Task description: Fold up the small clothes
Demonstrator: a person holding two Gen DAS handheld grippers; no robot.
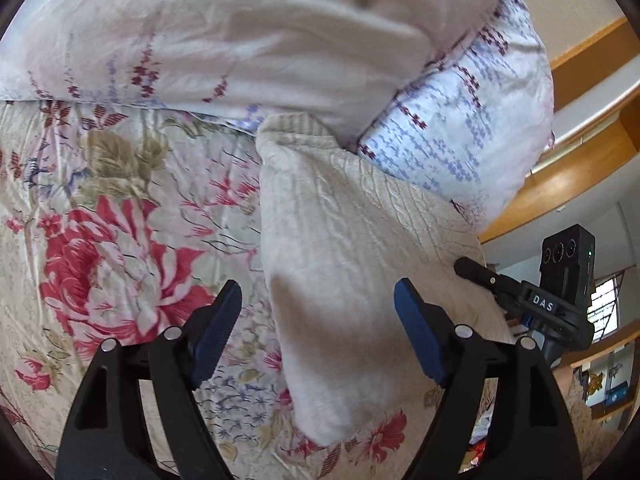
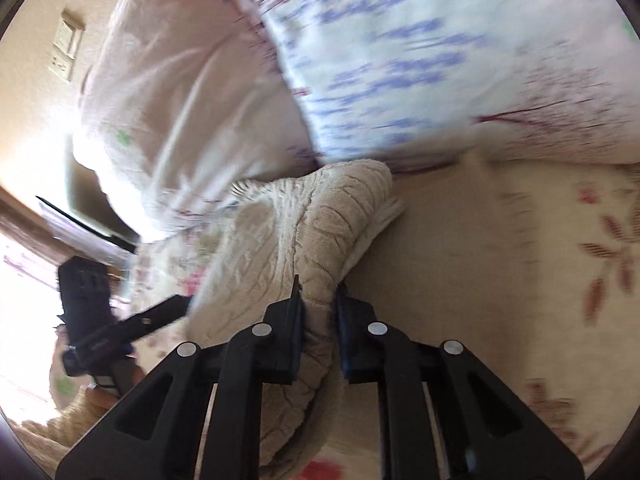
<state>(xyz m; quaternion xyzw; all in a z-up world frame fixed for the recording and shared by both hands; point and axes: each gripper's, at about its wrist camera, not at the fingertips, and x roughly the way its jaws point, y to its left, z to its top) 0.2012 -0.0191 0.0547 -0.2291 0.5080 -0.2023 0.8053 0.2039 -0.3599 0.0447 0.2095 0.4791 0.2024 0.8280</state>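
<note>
Left wrist view shows my left tool (image 1: 318, 300) with its blue pads spread wide and touching nothing; the cream cable-knit garment (image 1: 344, 248) lies between and beyond them on the floral bedsheet (image 1: 100, 240). The far end of the garment runs up against the white quilt (image 1: 248, 40), tucked just under its edge, beside the blue-patterned pillow (image 1: 472, 120). At the garment's right edge I see my right tool (image 1: 480, 276), its black finger lying on the knit.

From the right wrist view, my right tool (image 2: 320, 300) is pinched narrow on a bunched fold of the cream cable-knit garment (image 2: 280, 240), fabric squeezed between both pads and lifted into a ridge off the bedsheet (image 2: 480, 260). The garment's far end touches the quilt (image 2: 180, 120) and the pillow (image 2: 440, 60). My left tool (image 2: 160, 316) sits at the garment's left side; this view is too blurred to tell whether it touches the knit.
</note>
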